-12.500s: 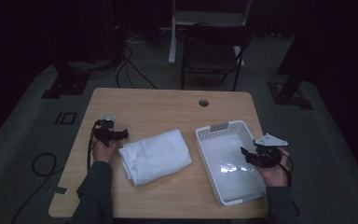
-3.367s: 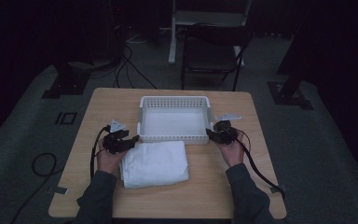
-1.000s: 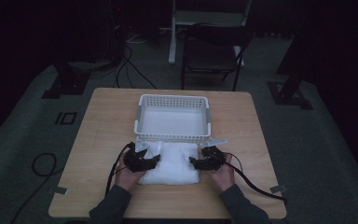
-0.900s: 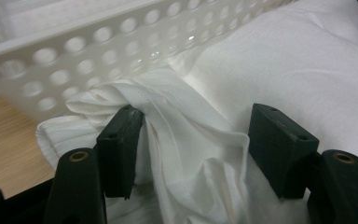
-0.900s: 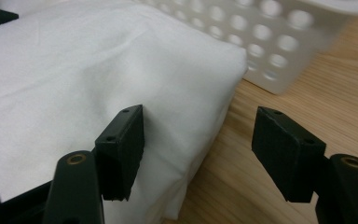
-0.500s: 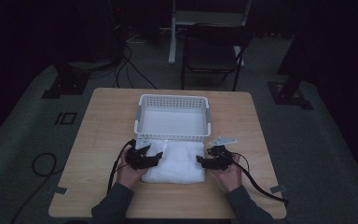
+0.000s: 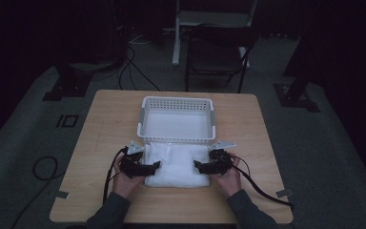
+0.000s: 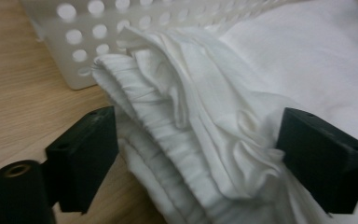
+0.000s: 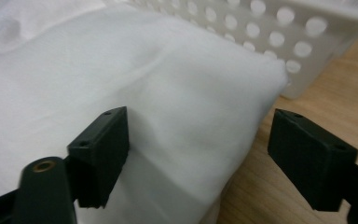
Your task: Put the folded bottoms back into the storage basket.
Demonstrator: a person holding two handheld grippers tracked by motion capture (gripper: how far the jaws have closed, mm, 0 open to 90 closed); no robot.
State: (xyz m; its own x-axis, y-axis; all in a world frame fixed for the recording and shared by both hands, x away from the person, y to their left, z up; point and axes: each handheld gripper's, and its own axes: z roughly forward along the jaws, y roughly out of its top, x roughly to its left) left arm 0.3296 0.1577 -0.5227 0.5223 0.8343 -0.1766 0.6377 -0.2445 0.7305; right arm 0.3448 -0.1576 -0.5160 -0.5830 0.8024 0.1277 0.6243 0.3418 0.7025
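Observation:
A folded white cloth (image 7: 177,164) lies on the wooden table (image 7: 100,124), its far edge against a white perforated basket (image 7: 176,102). My left gripper (image 7: 153,167) is at the cloth's left end, my right gripper (image 7: 198,166) at its right end. In the left gripper view the jaws of the left gripper (image 8: 200,154) stand wide around the cloth's (image 8: 205,107) bunched folds. They have just been opening. In the right gripper view the right gripper (image 9: 214,154) has also just been opening. One pad rests over the cloth (image 9: 121,70), the other beyond its corner.
The basket's inside looks bare. Its holed wall (image 8: 74,42) (image 9: 279,37) stands close behind both grippers. A dark chair (image 7: 217,52) and cables lie on the floor beyond the table. Bare wood (image 7: 248,119) flanks the basket and cloth.
The basket has gone from the table's right side to its back middle. The cloth now lies just in front of it, and both grippers have come to its two ends.

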